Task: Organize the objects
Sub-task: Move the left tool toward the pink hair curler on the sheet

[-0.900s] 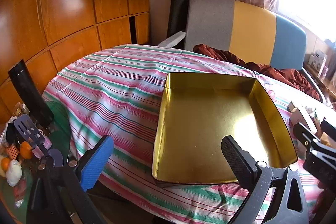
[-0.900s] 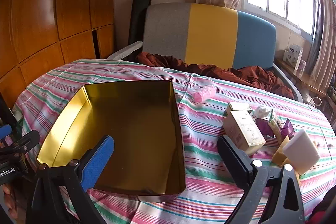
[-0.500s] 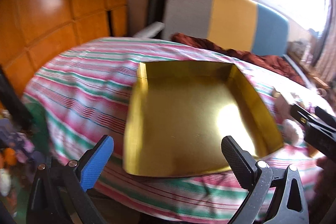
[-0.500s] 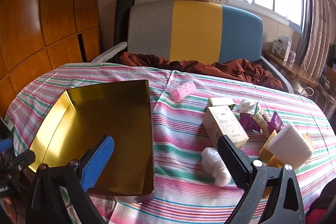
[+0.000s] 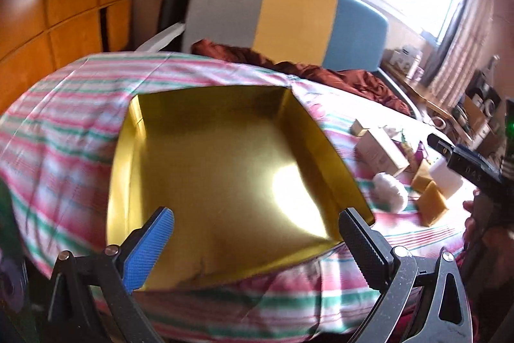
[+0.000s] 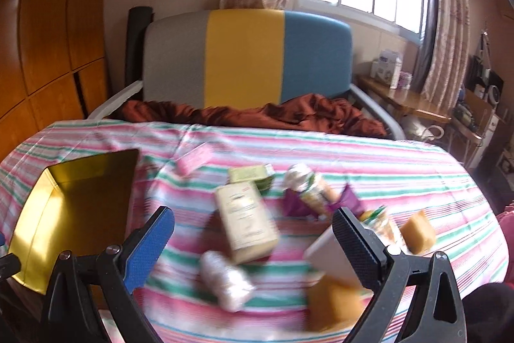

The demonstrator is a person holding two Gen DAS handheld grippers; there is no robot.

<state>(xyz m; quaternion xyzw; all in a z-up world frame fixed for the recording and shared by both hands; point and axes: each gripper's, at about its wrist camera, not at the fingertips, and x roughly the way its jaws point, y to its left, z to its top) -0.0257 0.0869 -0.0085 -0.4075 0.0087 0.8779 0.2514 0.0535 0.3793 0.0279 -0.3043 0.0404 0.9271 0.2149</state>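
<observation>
In the left wrist view, the left gripper (image 5: 253, 233) hangs over the near edge of a shallow square tray of shiny gold metal (image 5: 128, 150), which lies on the worktop covered with a pink, green and white striped cloth (image 5: 64, 118). The jaws are spread wide and nothing is between them. The tray holds nothing; only a bright reflection shows on its floor. To the right of the tray lie the loose things: a cream cardboard box (image 5: 380, 150), a white fluffy roll (image 5: 390, 190) just beside the tray's right wall, and 2 tan blocks (image 5: 432, 206). At the far right edge, part of the right gripper (image 5: 465, 163) and a hand appear.

In the right wrist view, the right gripper (image 6: 253, 230) is also spread wide and empty. It points at the cluster of things to the right of the tray (image 6: 35, 214): the cream box (image 6: 245, 222), the white roll (image 6: 226, 280) in front of it, a white flat block (image 6: 327, 253) partly behind the right finger, a tan block (image 6: 332, 304) near it, and a pink roll (image 6: 194, 158) further back. The picture is blurred, so small details are not clear.

I judge that the task is at its start, because no thing is in the tray yet. The step in hand seems to be the reach for a 1st object. The next move calls for lowering the right gripper around 1 piece, perhaps the white roll or the cream box, and closing on it without pushing its neighbours.
</observation>
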